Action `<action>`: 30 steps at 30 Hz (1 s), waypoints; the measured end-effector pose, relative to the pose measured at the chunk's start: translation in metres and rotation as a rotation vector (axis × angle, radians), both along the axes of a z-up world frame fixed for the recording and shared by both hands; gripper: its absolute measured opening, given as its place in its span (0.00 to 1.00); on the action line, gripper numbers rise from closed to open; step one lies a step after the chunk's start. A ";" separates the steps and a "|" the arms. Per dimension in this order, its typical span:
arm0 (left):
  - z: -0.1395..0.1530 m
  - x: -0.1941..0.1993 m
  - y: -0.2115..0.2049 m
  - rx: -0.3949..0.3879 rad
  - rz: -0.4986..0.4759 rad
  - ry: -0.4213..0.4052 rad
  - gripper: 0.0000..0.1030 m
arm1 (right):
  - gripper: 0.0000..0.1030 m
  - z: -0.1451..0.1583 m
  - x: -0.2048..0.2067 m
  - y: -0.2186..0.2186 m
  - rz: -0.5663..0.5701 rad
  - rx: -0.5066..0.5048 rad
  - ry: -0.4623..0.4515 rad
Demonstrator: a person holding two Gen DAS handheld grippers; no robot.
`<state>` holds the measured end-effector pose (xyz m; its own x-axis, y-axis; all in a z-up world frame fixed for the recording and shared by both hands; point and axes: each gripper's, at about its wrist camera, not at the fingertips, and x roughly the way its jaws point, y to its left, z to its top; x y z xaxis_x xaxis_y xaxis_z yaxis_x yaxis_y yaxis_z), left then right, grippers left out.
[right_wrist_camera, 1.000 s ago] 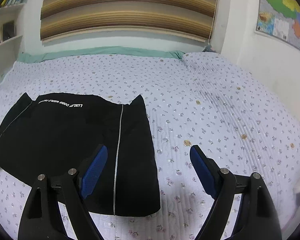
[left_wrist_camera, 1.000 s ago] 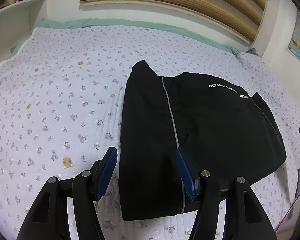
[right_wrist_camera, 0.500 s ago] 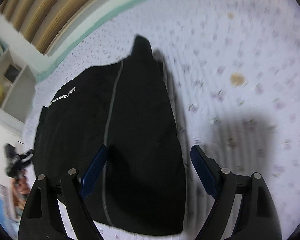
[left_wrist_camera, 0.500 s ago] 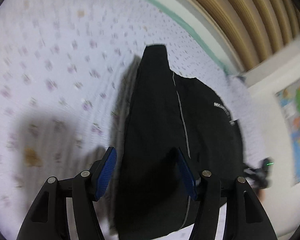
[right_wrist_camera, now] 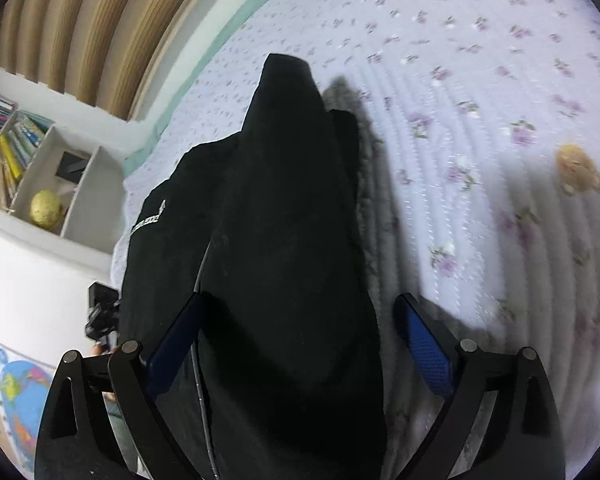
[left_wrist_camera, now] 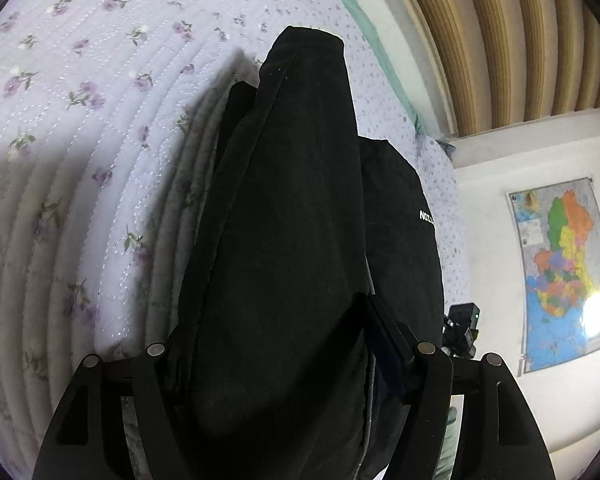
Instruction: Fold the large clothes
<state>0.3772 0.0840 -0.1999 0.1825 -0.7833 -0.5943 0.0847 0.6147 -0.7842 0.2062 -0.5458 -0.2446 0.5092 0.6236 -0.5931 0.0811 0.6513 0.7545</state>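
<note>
**A:** What is differing from a second ago?

**B:** Both cameras were looking across the bed then, with the black garment point(left_wrist_camera: 284, 240) lying flat and small ahead. Now each one is sitting low and tilted, and the dark cloth is filling the middle of both views. The left gripper point(left_wrist_camera: 276, 344) is standing around a raised ridge of the garment, its fingers spread to either side of the fabric; the near left finger is hidden behind the cloth, so whether the pads are pressing in I cannot tell.

**A:** And the right one?

**B:** The right gripper point(right_wrist_camera: 304, 344) is sitting with its blue pads point(right_wrist_camera: 424, 348) apart. The cloth is lying between them, against the left pad, while the right pad is showing quilt beside it.

**A:** Where is the garment resting?

**B:** It is lying on the floral quilt point(left_wrist_camera: 80, 128), its narrow far end pointing toward the wooden blinds point(left_wrist_camera: 500, 32), white lettering point(left_wrist_camera: 427, 216) showing on its right part in the left view.

**A:** Anything else around?

**B:** A wall map point(left_wrist_camera: 560, 272) is hanging at the right in the left view. In the right view a white bookshelf point(right_wrist_camera: 80, 196) with books and a yellow ball point(right_wrist_camera: 46, 208) is standing at the left, and a tan spot point(right_wrist_camera: 576, 168) is marking the quilt at the right.
</note>
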 end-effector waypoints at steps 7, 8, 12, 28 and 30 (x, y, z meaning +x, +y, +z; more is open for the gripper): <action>-0.005 0.006 -0.010 -0.018 0.009 -0.006 0.74 | 1.00 -0.004 0.026 0.014 0.058 -0.050 0.013; -0.006 0.009 -0.011 -0.013 0.009 -0.001 0.74 | 1.00 -0.005 0.029 0.015 0.065 -0.048 0.011; -0.004 0.009 -0.014 -0.013 0.016 -0.009 0.74 | 1.00 -0.004 0.028 0.016 0.077 -0.040 -0.007; 0.001 0.003 -0.013 -0.010 0.031 -0.032 0.65 | 0.80 0.003 0.024 0.047 0.248 -0.088 -0.009; 0.019 -0.010 -0.018 0.046 0.024 -0.115 0.47 | 0.69 0.009 0.020 0.047 0.229 -0.109 -0.021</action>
